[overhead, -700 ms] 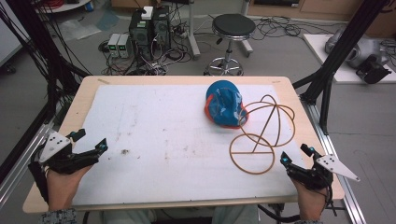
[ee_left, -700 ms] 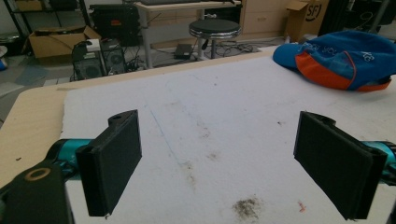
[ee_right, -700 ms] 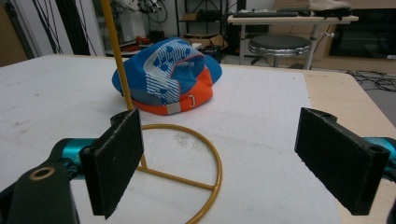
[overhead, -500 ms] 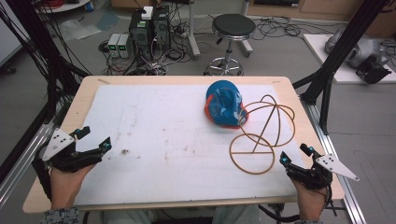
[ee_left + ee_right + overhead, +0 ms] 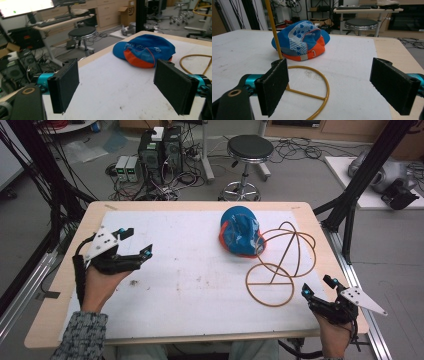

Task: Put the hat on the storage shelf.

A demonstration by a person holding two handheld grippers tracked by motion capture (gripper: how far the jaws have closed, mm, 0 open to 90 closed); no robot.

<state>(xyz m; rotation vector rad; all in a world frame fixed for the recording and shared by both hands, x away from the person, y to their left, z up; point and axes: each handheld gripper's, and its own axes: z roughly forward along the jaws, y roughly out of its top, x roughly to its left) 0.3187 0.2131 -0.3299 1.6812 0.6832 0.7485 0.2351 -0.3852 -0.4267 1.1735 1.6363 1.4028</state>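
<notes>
So far nothing is being held. The left hand-held gripper [image 5: 135, 242] is hovering over the left part of the bench [image 5: 165, 285], its jaws spread wide with only bare white surface between them, and it is pointing toward the blue and orange cap [image 5: 240, 232]. The right hand-held gripper [image 5: 320, 287] is sitting at the near right corner, its jaws likewise standing wide apart and gripping nothing, with the round base of the yellow wire stand [image 5: 280, 265] just in front of it.

The cap is lying flat toward the far right of the bench, touching the stand's curved hoops on its right side but not sitting over them. The stand is upright beside it, unoccupied.

To my eye the work is only beginning: the cap is waiting to be picked up, and, I would guess, set onto the wire stand. The reach, the grasp and the placing all look to be ahead.
</notes>
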